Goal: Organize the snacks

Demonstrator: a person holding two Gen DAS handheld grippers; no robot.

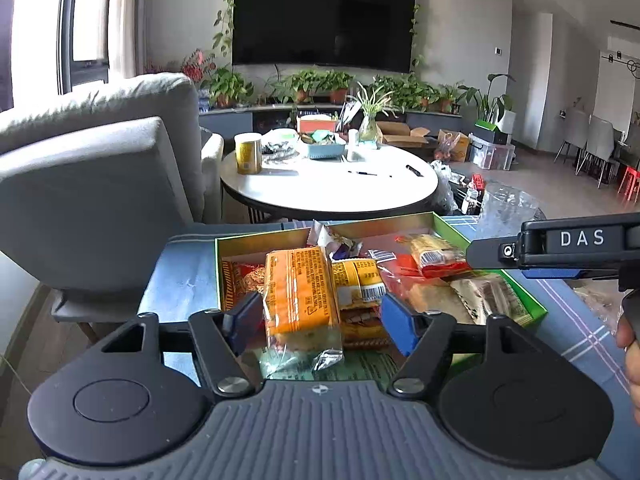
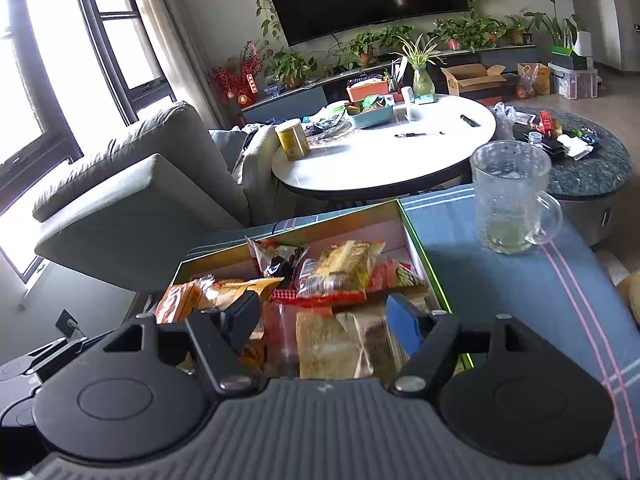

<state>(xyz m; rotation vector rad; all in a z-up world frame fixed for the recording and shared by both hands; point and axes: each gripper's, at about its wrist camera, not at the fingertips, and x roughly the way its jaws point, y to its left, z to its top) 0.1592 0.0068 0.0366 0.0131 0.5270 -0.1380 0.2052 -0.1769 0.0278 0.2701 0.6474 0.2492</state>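
Green-rimmed rectangular box [image 1: 536,312] on the blue-clothed desk [image 1: 180,280] holds crinkled foil packets. Left tongs [image 1: 320,322] wide open, straddling an upright orange packet [image 1: 300,292], contact unclear. Right tongs [image 2: 326,322] wide open above wrapped snacks [image 2: 340,268], empty.

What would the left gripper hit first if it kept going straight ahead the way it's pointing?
Most likely the orange snack packet, which stands between the open fingers of the left gripper at the near end of the green box. Depth is hard to judge, so contact may be very close.
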